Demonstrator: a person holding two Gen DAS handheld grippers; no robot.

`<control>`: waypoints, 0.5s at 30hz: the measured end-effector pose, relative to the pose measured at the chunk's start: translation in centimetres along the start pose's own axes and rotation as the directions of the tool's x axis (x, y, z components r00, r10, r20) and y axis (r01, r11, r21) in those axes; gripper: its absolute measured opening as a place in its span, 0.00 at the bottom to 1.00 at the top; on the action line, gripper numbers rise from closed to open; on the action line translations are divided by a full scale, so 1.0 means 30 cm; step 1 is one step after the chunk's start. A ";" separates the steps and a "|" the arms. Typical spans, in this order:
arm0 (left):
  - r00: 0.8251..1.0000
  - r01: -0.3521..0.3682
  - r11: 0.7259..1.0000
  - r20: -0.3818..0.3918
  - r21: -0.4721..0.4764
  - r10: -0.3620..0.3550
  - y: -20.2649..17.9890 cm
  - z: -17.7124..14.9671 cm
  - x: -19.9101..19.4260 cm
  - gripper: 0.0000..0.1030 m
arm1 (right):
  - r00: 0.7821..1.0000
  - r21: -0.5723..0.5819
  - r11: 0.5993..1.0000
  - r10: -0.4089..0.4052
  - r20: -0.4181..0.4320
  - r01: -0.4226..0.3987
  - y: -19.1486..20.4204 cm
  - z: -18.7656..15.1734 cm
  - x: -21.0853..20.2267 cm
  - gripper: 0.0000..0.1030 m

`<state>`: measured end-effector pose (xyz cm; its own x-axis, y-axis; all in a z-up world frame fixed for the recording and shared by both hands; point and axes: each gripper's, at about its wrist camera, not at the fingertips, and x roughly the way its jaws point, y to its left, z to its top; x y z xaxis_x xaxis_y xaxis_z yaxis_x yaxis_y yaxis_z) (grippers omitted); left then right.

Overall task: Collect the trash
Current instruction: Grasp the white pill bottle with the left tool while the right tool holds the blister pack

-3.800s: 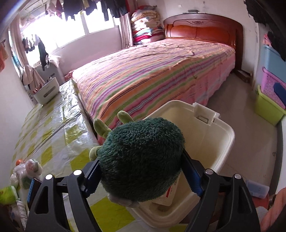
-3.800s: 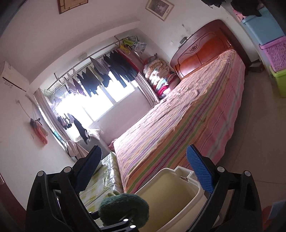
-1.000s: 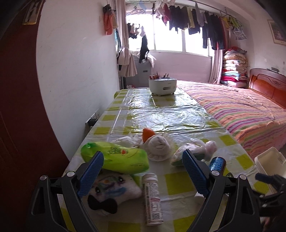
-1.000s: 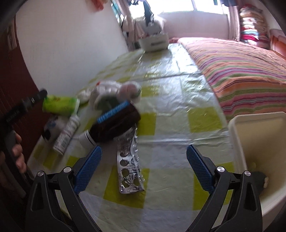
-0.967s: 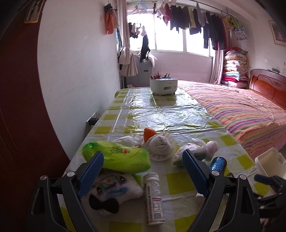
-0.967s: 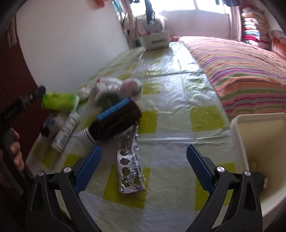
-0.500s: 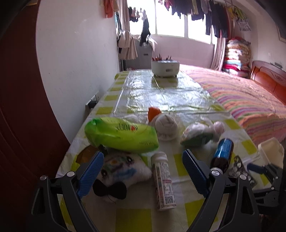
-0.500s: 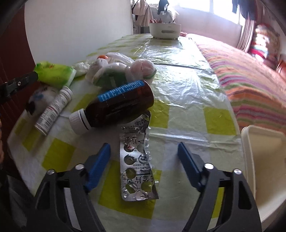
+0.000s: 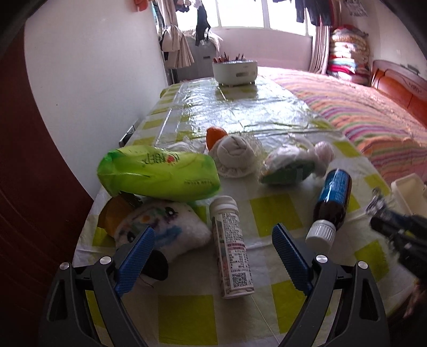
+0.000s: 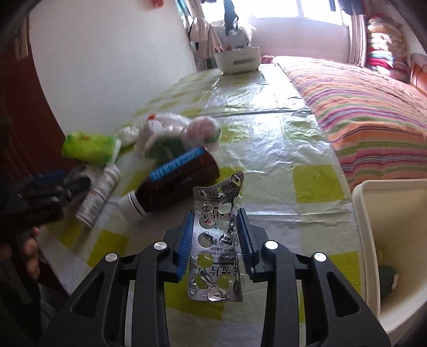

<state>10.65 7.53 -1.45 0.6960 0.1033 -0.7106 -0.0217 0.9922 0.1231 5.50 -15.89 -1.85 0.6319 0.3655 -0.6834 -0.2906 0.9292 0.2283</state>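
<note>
A lived-in home bedroom. A wide bed under a pink, orange and green striped cover [image 9: 373, 117] fills the right side, with a carved reddish wooden headboard [image 9: 400, 82] at its far end. Beside the headboard, folded colourful quilts [image 9: 347, 50] are stacked in a tall pile against the wall. Dark clothes hang on a line [image 9: 312, 10] across a bright window [image 9: 240, 13]. A long worktop covered in a yellow-and-white checked cloth under clear plastic sheeting [image 9: 240, 106] runs alongside the bed, against a plain white wall [image 9: 93, 66].
</note>
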 end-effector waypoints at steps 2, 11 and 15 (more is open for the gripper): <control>1.000 -0.004 1.000 -0.023 0.015 0.004 -0.015 0.000 0.015 0.84 | 1.000 0.016 1.000 0.007 0.010 -0.007 -0.014 0.003 -0.010 0.30; 0.992 -0.051 0.996 -0.116 0.072 0.059 -0.076 0.006 0.103 0.84 | 0.997 0.057 0.998 0.033 0.072 -0.037 -0.043 -0.003 -0.071 0.30; 0.987 -0.045 0.998 -0.155 0.045 0.052 -0.073 0.008 0.141 0.84 | 0.995 0.076 0.996 0.037 0.093 -0.044 -0.059 -0.011 -0.096 0.30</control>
<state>13.83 5.78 -4.56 0.5744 0.1642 -0.8019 -0.0206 0.9823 0.1864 3.95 -18.60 -0.53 0.6847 0.4031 -0.6072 -0.2630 0.9137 0.3099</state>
